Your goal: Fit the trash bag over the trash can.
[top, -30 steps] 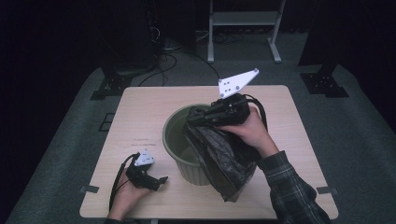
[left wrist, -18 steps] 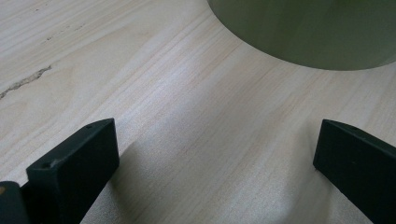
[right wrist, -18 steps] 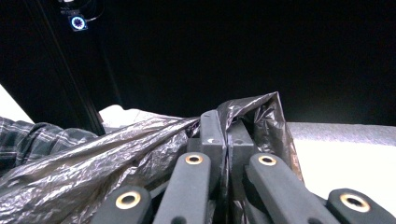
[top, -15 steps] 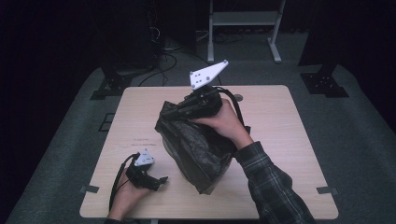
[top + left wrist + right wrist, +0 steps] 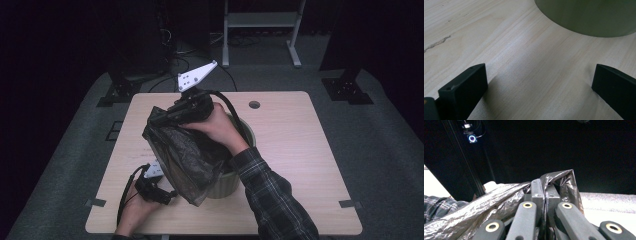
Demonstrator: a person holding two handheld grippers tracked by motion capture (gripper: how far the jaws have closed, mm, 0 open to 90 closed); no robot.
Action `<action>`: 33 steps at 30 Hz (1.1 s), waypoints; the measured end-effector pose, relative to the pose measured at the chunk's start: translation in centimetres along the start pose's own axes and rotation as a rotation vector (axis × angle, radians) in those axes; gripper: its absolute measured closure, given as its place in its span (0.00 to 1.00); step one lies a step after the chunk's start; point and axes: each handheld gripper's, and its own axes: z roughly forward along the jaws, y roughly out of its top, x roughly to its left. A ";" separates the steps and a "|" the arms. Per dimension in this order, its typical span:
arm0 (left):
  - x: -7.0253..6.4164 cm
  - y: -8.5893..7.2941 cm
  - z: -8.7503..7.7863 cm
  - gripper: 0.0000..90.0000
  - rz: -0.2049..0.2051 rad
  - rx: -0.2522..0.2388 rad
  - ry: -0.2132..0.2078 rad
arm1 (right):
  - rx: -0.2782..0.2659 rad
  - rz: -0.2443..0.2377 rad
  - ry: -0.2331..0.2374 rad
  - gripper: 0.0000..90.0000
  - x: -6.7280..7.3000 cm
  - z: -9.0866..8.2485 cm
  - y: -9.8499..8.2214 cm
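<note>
In the high view my right gripper (image 5: pixel 159 118) is above the table's left half, pointing left, and it is shut on the top edge of a crumpled black plastic bag (image 5: pixel 186 156). The bag hangs down over the left side of a round olive-green bin (image 5: pixel 236 181). The right gripper view looks along the jaws (image 5: pixel 545 191), which are pressed together with the bag's film (image 5: pixel 486 206) pinched between them. My left gripper (image 5: pixel 167 195) rests on the table near the front left, beside the bag's lower end. Its jaws (image 5: pixel 540 72) stand wide open with nothing between them, facing the bin's wall (image 5: pixel 586 17).
The light wooden table (image 5: pixel 300 165) has a small round hole (image 5: pixel 254 104) near its back edge. Grey carpet surrounds it, with cables (image 5: pixel 172 42) and a metal stand (image 5: pixel 260 22) behind. A plaid sleeve (image 5: pixel 272 200) comes in from the bottom right.
My right gripper has carried the bag leftward, from above the bin's right side to its left side. The bin's right rim now shows. The left gripper has stayed put.
</note>
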 end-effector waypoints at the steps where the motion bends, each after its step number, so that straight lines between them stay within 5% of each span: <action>1: 0.0 0.0 0.0 0.00 0.001 0.001 0.000 | 0.002 0.005 -0.005 0.99 0.0 -0.2 -0.1; 14: 0.0 0.0 0.0 0.00 0.001 0.000 -0.002 | 0.009 0.044 -0.027 0.98 0.0 -2.5 -2.4; 33: 0.0 0.0 0.0 0.00 0.003 0.001 -0.001 | 0.163 0.077 -0.140 0.94 2.2 -8.1 -6.5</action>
